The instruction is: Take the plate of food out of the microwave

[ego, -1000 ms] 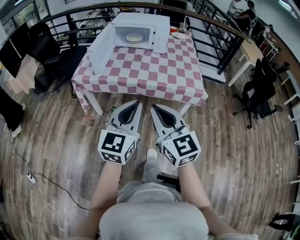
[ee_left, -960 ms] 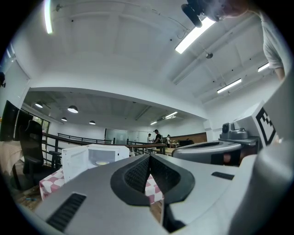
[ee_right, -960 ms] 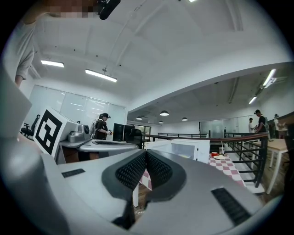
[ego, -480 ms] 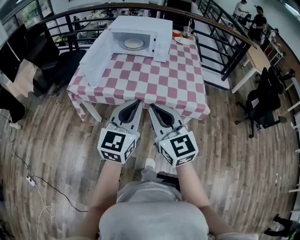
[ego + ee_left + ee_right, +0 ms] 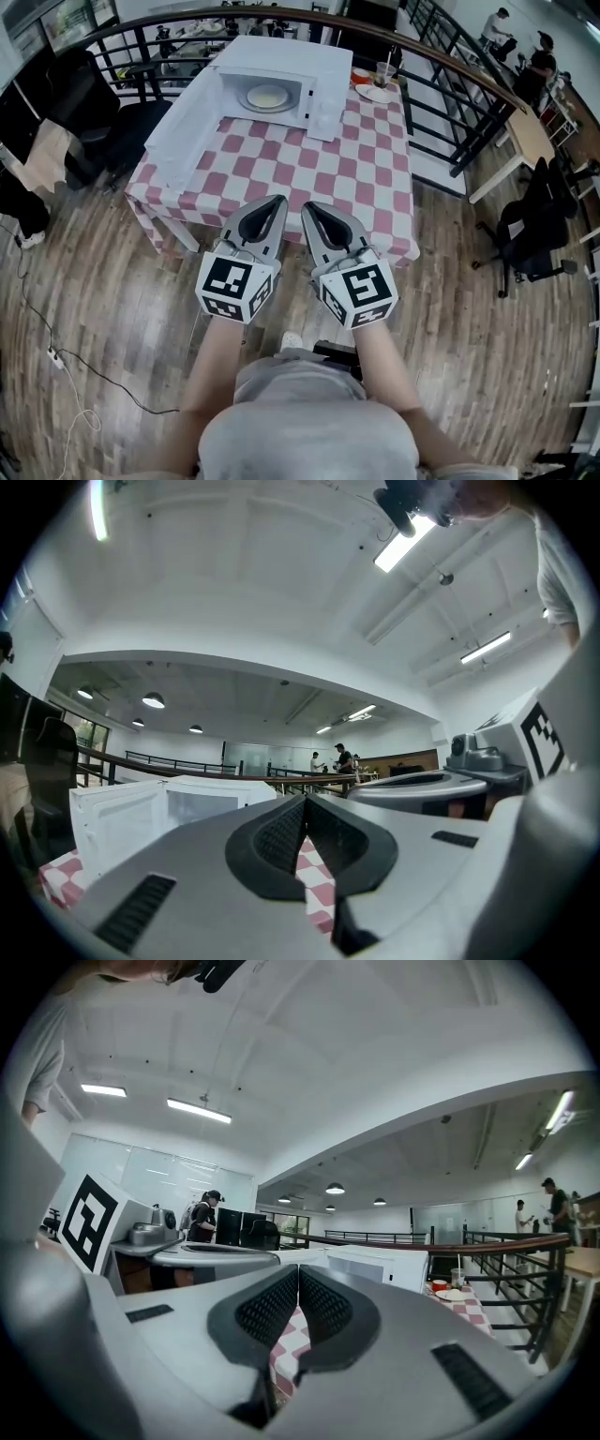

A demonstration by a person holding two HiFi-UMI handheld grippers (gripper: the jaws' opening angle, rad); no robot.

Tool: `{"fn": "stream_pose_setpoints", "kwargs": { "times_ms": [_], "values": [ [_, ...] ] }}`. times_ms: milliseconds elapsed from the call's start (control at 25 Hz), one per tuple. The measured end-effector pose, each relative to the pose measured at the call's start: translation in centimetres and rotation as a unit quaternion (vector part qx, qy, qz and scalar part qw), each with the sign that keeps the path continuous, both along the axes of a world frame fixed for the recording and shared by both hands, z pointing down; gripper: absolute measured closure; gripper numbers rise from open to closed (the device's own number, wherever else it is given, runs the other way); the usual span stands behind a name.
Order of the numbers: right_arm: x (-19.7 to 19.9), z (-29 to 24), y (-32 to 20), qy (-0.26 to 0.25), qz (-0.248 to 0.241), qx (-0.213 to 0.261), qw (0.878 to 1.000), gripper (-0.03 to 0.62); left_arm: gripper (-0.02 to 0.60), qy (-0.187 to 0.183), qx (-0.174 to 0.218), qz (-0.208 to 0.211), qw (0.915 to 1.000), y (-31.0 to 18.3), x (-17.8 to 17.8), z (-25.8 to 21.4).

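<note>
A white microwave stands at the far end of a table with a red-and-white checked cloth, its door swung open to the left. Inside it lies a pale plate of food. My left gripper and right gripper are held side by side, level, at the table's near edge and well short of the microwave. Both are shut with nothing between the jaws. The left gripper view shows its jaws closed, with the microwave ahead. In the right gripper view the jaws are closed too.
A cup and a small plate sit at the table's far right corner. A black railing runs behind and to the right of the table. Black office chairs stand at the left and right. A cable lies on the wooden floor.
The person has stepped toward the table: it and the microwave appear closer, and both grippers' tips now reach its near edge. Both grippers stayed shut.
</note>
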State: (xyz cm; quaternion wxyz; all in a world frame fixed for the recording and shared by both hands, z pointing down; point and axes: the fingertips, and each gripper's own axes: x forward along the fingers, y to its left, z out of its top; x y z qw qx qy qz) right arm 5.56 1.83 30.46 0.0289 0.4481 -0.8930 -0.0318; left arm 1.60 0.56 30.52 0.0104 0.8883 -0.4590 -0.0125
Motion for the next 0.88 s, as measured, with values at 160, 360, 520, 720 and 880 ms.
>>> {"fn": "stream_pose_setpoints", "kwargs": {
  "times_ms": [160, 360, 520, 720, 880],
  "values": [
    [0.5, 0.4, -2.3, 0.012, -0.005, -0.001, 1.0, 0.569, 0.58, 0.004, -0.001, -0.004, 1.0, -2.1, 0.6, 0.2],
    [0.7, 0.9, -4.4, 0.015, -0.012, -0.005, 1.0, 0.569, 0.58, 0.011, -0.005, -0.001, 0.9999, -4.1, 0.9, 0.6],
    [0.5, 1.0, -6.2, 0.015, -0.018, -0.005, 1.0, 0.569, 0.58, 0.005, -0.008, -0.012, 0.9999, -6.1, 0.5, 1.0],
    [0.3, 1.5, -8.7, 0.014, -0.019, -0.009, 1.0, 0.569, 0.58, 0.001, -0.009, -0.019, 0.9998, -8.8, 0.2, 1.3],
    [0.1, 1.8, -10.9, 0.012, -0.017, -0.013, 1.0, 0.569, 0.58, 0.0, -0.008, -0.019, 0.9998, -11.3, -0.2, 1.5]
  ]
}}
